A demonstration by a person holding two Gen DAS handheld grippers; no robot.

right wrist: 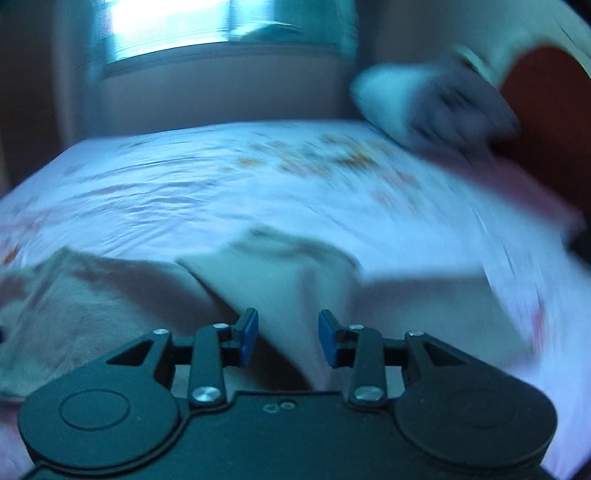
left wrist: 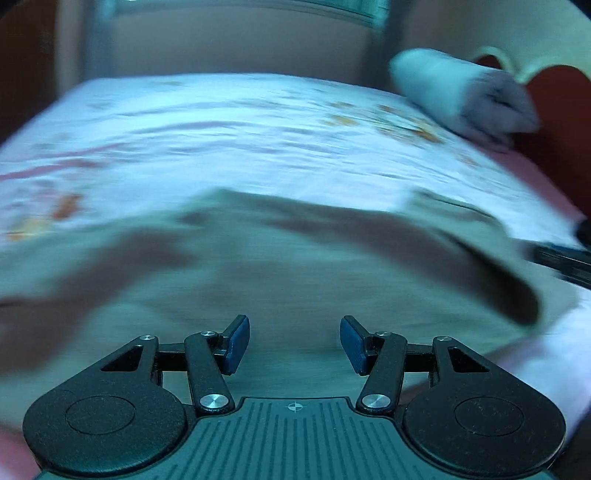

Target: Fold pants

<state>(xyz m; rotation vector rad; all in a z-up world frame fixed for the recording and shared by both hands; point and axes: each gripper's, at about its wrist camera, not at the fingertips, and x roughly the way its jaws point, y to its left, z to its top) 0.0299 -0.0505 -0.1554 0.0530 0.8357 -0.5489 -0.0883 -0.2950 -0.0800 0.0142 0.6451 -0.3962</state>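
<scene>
Item: pants (left wrist: 280,266), beige, task object. Lay spread on the bed (left wrist: 221,125), on the near part of the sheet, creased and partly folded over themselves. In the right wrist view the pants (right wrist: 291,280) showed a raised fold running toward the camera, with more of the cloth bunched to the left of it.

Item: bed. Covered by a pale sheet with a faint orange flower print; pink edge showing at the right side. Both views were blurred.

Item: rolled blanket (left wrist: 461,96), white and grey. Sat at the far right corner of the bed, well apart from the pants, against a reddish-brown headboard (left wrist: 554,122).

Item: window (right wrist: 207,26). Beyond the far edge of the bed, bright.

Item: left gripper (left wrist: 294,343). Held above the near end of the pants, jaws parted, blue pads clear of the cloth, nothing grasped.

Item: right gripper (right wrist: 288,338). Held over the near right part of the pants, jaws released with a gap between the blue pads; the fold of cloth lay behind that gap, and neither pad pressed on it. A dark piece of the right gripper (left wrist: 565,258) appeared past the right edge of the pants in the left wrist view.
</scene>
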